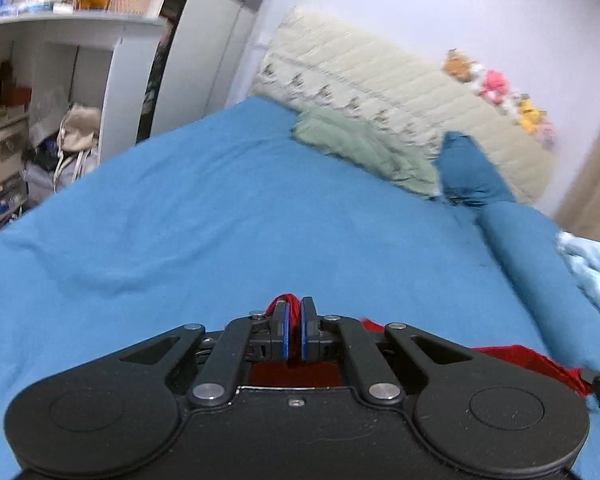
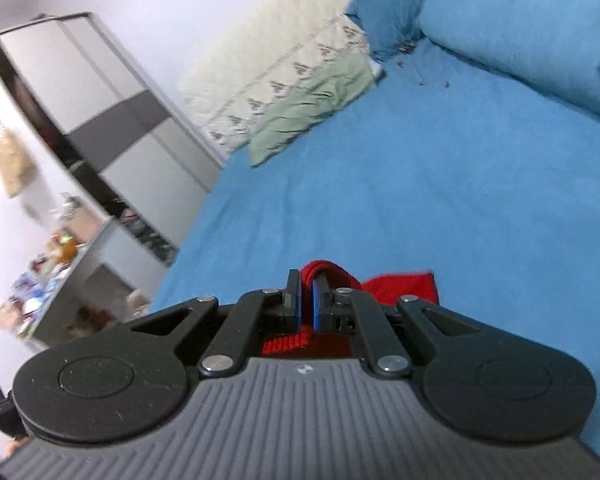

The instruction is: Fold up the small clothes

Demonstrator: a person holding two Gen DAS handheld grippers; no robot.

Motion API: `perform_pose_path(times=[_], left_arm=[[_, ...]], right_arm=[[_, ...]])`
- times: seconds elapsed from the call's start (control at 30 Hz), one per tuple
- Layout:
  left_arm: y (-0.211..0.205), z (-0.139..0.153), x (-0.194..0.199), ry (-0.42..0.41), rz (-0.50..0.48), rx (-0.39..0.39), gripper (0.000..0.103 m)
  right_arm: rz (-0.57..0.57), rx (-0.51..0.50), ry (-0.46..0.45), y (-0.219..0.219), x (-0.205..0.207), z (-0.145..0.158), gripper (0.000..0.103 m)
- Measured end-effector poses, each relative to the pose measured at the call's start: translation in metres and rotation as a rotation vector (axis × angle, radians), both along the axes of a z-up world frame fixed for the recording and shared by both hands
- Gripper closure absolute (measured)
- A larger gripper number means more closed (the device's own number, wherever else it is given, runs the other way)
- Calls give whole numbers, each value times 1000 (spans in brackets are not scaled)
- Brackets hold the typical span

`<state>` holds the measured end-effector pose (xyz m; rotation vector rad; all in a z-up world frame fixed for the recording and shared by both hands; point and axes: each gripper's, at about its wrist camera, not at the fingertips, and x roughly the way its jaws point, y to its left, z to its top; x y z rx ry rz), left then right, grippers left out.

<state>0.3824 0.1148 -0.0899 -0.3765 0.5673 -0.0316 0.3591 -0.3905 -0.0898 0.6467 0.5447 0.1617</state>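
Both claws, left claw (image 1: 294, 312) and right claw (image 2: 306, 292), pinch the red garment (image 2: 400, 286) (thin edges only); a tug toward twelve o'clock could slip it onto the bed (image 1: 220, 220).

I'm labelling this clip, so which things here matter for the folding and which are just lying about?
In the job: red garment, pinched by left gripper and right gripper; blue sheet under it.

Lying about: green pillow, blue pillow, plush toys, wardrobe.
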Motion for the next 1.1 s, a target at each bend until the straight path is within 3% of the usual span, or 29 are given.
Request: perform_pose_path(times=[0.1,0.23,0.4,0.57,0.6,0.63,0.67,0.7,0.73,0.8,0.9,1.0,1.1], left_arm=[[-3,-50,47,53,32,-5,98],[0,-100,77,110,54,-18,98],[5,-111,103,84,52,-29,98],[-3,-122,127,110,56,-5,97],[-3,-122,126,109,59,-5,93],[-4,-120,126,106,62,-2,77],[-5,-117,122,101,69,14,65],[-5,-111,114,83,73,34,45],[-6,-104,103,54,70,56,36],[-8,-89,75,15,46,107,35],[-18,-82,30,-12,-55,116,30],[-35,-98,-6,28,-161,147,30],[-43,-130,-21,105,-189,195,31]], right_arm=[[-13,18,51,4,50,-52,83],[-43,49,63,4,79,-102,83],[-86,75,4,-1,103,-121,83],[-101,17,70,2,128,-136,78],[-106,15,84,3,129,-138,75],[-107,18,87,3,127,-137,68],[-110,17,75,3,122,-135,44],[-119,5,48,4,111,-131,19],[-123,-15,17,6,99,-125,12],[-74,-64,-37,16,71,-113,10],[16,-152,-49,44,28,-106,9],[93,-235,-44,68,-2,-116,9],[103,-339,4,80,-15,-138,10]])
